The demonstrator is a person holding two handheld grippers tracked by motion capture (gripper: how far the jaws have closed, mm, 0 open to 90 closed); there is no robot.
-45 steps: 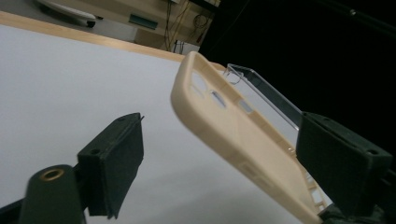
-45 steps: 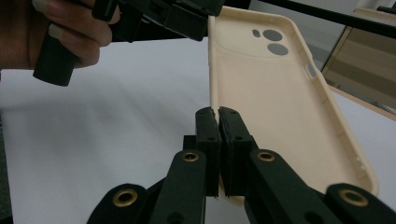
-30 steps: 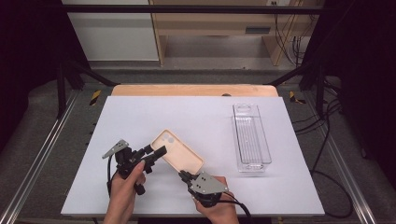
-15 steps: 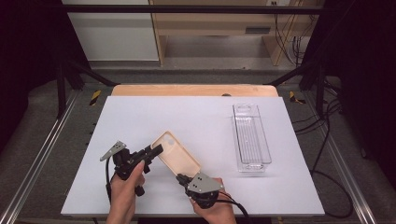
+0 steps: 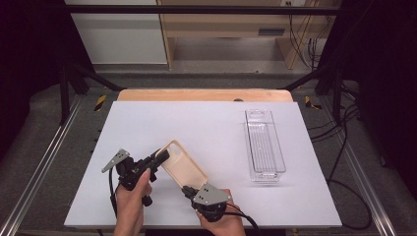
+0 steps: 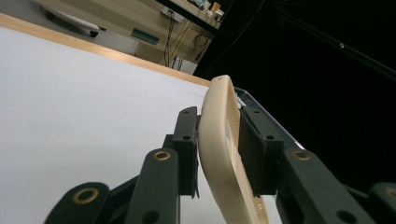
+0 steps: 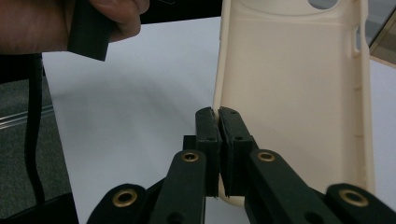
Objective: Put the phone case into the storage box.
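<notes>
Both hand-held grippers grip the cream soft plastic phone case [image 5: 183, 165] at the near middle of the white counter [image 5: 206, 128]: left hand-held gripper [image 5: 158, 158], jaws just closing, clamps its far-left end; right hand-held gripper [image 5: 189, 189] pinches its near edge. A clear plastic tray [image 5: 265, 145] lies well right, unobstructing.

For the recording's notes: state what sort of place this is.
Probably a lab or workshop bench set up for recording handling work: a white table framed by metal rails, cables and wooden shelving behind, dark curtains at the sides.
</notes>
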